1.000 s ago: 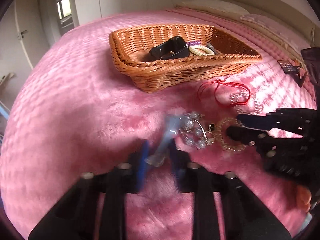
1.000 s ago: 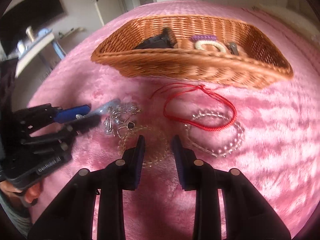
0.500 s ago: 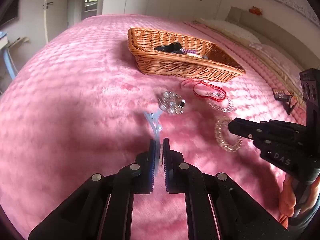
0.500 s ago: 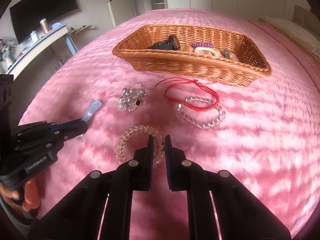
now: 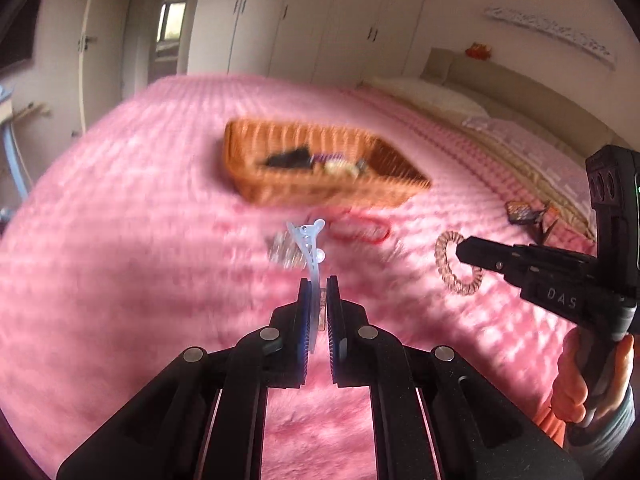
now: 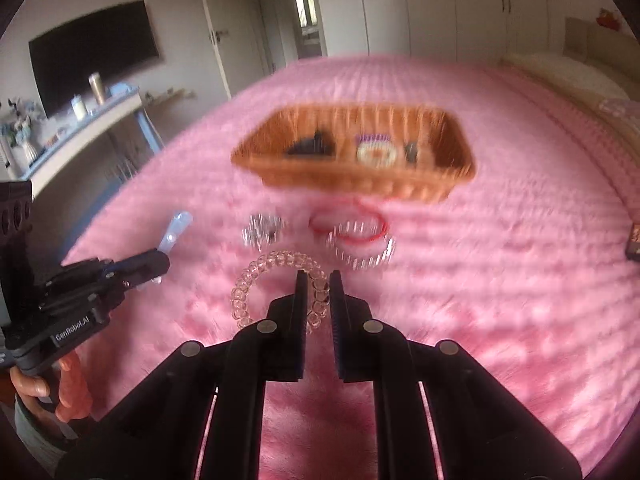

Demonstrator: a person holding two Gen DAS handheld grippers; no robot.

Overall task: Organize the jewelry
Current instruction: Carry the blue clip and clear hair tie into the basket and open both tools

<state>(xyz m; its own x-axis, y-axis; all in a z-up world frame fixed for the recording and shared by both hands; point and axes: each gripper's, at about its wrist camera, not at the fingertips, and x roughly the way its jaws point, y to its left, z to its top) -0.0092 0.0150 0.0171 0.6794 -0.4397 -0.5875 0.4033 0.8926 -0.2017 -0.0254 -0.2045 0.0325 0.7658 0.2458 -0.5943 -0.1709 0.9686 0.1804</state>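
Note:
My left gripper (image 5: 319, 284) is shut on a pale blue hair clip (image 5: 309, 244) and holds it above the pink bedspread; it also shows in the right wrist view (image 6: 173, 232). My right gripper (image 6: 318, 280) is shut on a clear pink spiral hair tie (image 6: 256, 276), lifted off the bed; the tie also shows in the left wrist view (image 5: 454, 268). A wicker basket (image 5: 320, 192) (image 6: 360, 184) lies ahead with a black clip, a purple band and a cream ring inside.
On the bedspread before the basket lie a silver brooch-like piece (image 6: 262, 232), a red cord bracelet (image 6: 348, 224) and a clear bead bracelet (image 6: 362, 252). A small dark item (image 5: 520, 212) lies at the right. Pillows are beyond.
Both grippers have risen and pulled back from the bed, the left carrying the blue clip and the right lifting the spiral hair tie. The basket now looks farther and blurred.

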